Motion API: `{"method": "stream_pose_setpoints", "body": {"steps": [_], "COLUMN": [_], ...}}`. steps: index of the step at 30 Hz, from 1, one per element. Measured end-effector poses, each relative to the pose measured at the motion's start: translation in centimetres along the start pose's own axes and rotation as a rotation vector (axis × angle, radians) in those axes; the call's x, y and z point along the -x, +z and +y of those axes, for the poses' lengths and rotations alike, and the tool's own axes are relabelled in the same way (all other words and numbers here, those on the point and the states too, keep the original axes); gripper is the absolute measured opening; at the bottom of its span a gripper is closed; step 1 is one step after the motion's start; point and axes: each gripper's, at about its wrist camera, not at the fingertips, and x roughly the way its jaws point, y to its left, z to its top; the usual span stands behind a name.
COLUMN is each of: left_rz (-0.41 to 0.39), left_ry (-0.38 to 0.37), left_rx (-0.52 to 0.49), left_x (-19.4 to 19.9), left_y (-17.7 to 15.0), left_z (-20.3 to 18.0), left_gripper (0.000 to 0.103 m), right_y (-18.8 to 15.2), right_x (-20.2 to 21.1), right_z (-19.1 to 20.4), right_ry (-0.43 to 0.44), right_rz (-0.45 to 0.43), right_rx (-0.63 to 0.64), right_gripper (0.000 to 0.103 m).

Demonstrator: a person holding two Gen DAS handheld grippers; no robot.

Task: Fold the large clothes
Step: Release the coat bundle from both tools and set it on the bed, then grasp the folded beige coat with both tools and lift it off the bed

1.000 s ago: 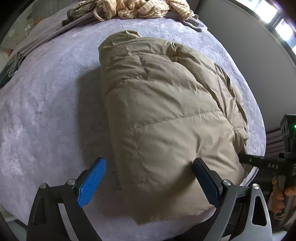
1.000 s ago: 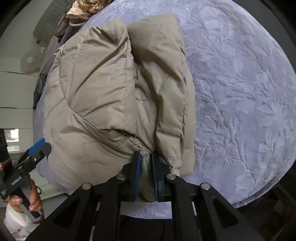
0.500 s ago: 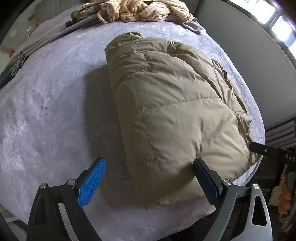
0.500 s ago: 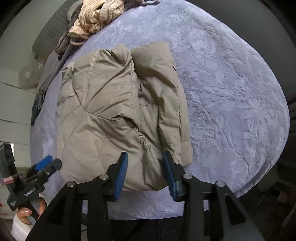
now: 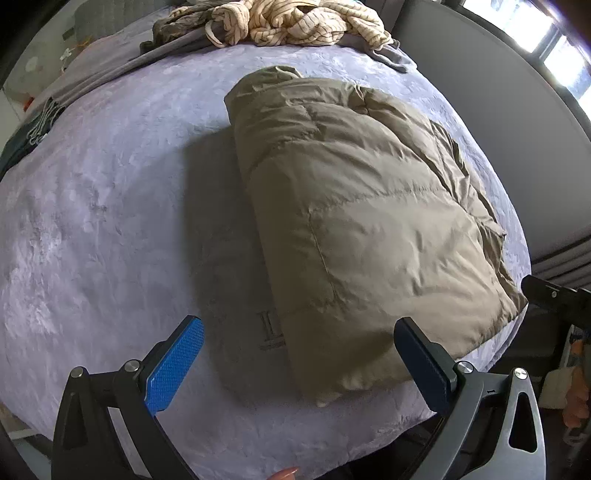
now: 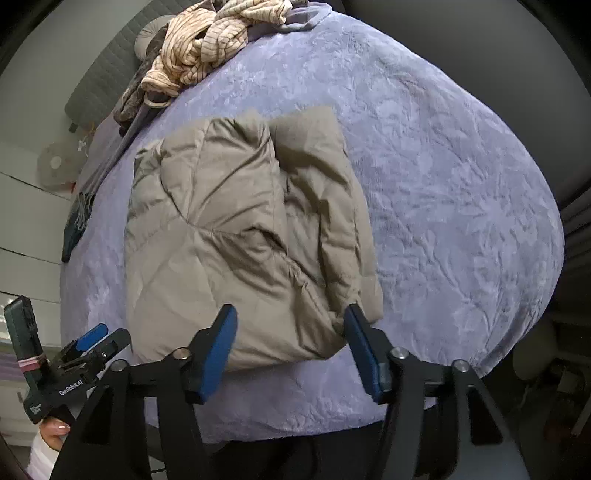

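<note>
A tan padded jacket (image 5: 369, 221) lies folded into a thick bundle on the lilac bed cover (image 5: 110, 221). In the right wrist view the jacket (image 6: 221, 240) shows one folded layer lying over another. My left gripper (image 5: 297, 322) hovers over the jacket's near corner, its jaws opening wide, pads clear of the cloth. My right gripper (image 6: 290, 310) hangs above the jacket's near edge with its jaws opening; the cloth shows between the fingers but is not pinched. Each gripper appears at the edge of the other's view: the left gripper (image 6: 92, 339) and the right gripper (image 5: 554, 295).
A heap of striped cream and dark clothes (image 5: 295, 22) lies at the far end of the bed, also seen in the right wrist view as the same heap (image 6: 207, 40). The bed cover (image 6: 443, 184) stretches bare to the jacket's right. The bed edge runs just under both grippers.
My right gripper let go of the jacket's near edge, opened, and lifted away from it. The left gripper drew back a little, staying open.
</note>
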Motion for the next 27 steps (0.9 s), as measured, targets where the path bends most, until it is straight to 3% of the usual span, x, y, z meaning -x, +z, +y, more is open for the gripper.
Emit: {"method": "stream_pose_setpoints", "body": {"steps": [5,8,16,27], "left_rz": [-0.004,0.010,0.037,0.082], "left_ry": [-0.002,0.011,0.022,0.005], "left_rx": [0.051,0.108,0.159,0.192], "left_x": [-0.5,-1.0,-2.6,-4.8], "left_y": [1.9,3.4,6.0,7.6], "left_z": [0.7,0.9,-0.1,-0.7], "left_gripper": [0.103,0.103,0.103,0.103], "right_y": [2.6,4.9,9.6,11.9], "right_x": [0.0,-1.0,-4.3,-6.9], "right_z": [-0.5,-1.2,-2.9,-2.8], "right_ry": [0.019,0.030,0.084,0.147], "right_rz": [-0.002,0.039,0.122,0.177], "right_rx": [0.019,0.026,0.011,0.054], "right_gripper": [0.076,0.083,0.085,0.088]}}
